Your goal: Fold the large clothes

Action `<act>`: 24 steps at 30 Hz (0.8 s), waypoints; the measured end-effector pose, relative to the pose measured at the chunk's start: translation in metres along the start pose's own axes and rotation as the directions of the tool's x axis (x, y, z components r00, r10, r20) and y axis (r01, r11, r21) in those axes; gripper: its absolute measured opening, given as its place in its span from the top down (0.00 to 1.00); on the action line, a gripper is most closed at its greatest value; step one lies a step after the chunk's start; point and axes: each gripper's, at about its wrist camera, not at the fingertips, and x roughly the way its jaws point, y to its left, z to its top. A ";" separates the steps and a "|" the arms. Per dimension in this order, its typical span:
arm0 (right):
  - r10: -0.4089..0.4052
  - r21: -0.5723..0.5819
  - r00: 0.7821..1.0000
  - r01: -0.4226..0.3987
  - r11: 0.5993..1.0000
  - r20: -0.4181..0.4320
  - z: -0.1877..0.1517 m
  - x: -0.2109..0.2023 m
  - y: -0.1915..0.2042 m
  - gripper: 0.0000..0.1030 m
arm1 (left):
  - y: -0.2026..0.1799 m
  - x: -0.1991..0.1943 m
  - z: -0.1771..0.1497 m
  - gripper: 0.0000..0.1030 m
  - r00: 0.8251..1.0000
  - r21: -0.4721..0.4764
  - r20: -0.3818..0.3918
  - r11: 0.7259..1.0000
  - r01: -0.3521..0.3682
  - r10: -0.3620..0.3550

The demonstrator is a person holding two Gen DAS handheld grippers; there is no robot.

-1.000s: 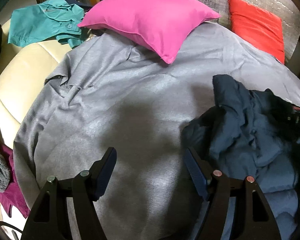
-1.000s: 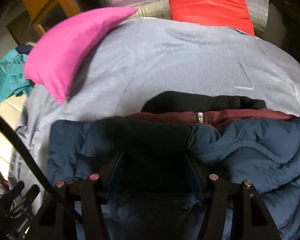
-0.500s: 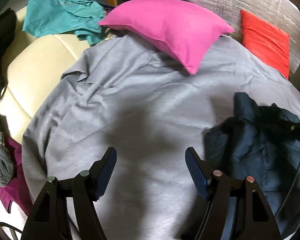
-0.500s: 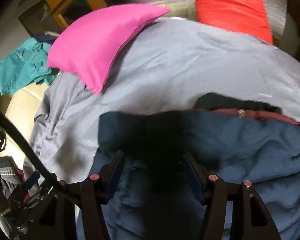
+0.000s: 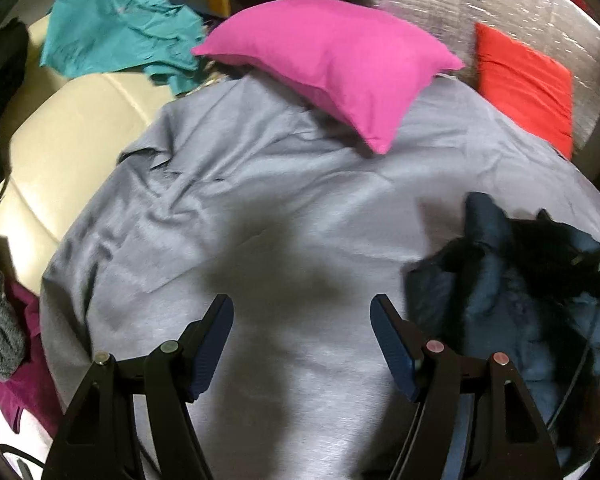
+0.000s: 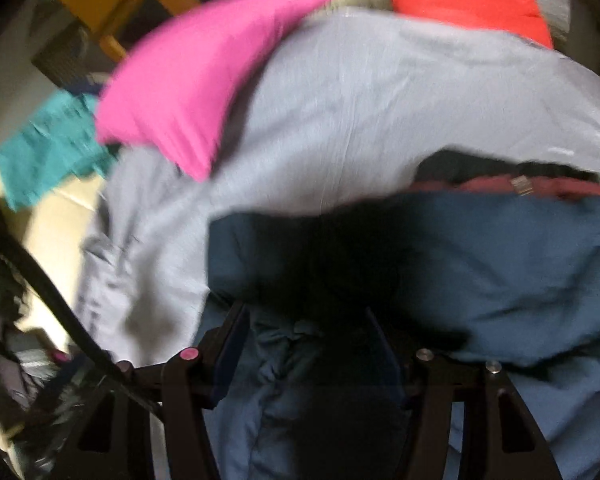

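1. Left gripper [image 5: 302, 322]: jaws wide apart, nothing between them, hovering over the grey bed sheet [image 5: 260, 208]. Compared with a second ago its view has swung left; the navy quilted jacket [image 5: 512, 292] now sits further to the right edge of the frame.
2. Right gripper [image 6: 304, 320]: jaws spread, navy quilted jacket [image 6: 480, 256] bunched between and under them. Whether the pads actually pinch cloth, I cannot tell; the frame is motion-blurred.
3. Change: the jacket's left edge has travelled rightward across the right view. Judgement: the jacket is being dragged or repositioned, not yet laid flat; folding has barely begun.
4. Jacket location: crumpled heap on the sheet, maroon lining and a black garment [image 6: 500, 168] showing behind it.
5. Surroundings: magenta pillow [image 5: 332, 60] and red cushion [image 5: 524, 84] occupy the far sheet; teal shirt [image 5: 116, 36] lies on the cream leather sofa [image 5: 72, 144].
6. Obstruction: the magenta pillow limits spreading room; a black cable [image 6: 48, 280] runs near the right gripper.
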 end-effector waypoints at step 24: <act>-0.053 0.385 0.985 -0.015 0.923 0.164 -0.169 -0.171 -0.275 0.41 | -0.104 0.011 -0.044 0.28 0.998 0.237 -0.052 0.971 -0.006 0.019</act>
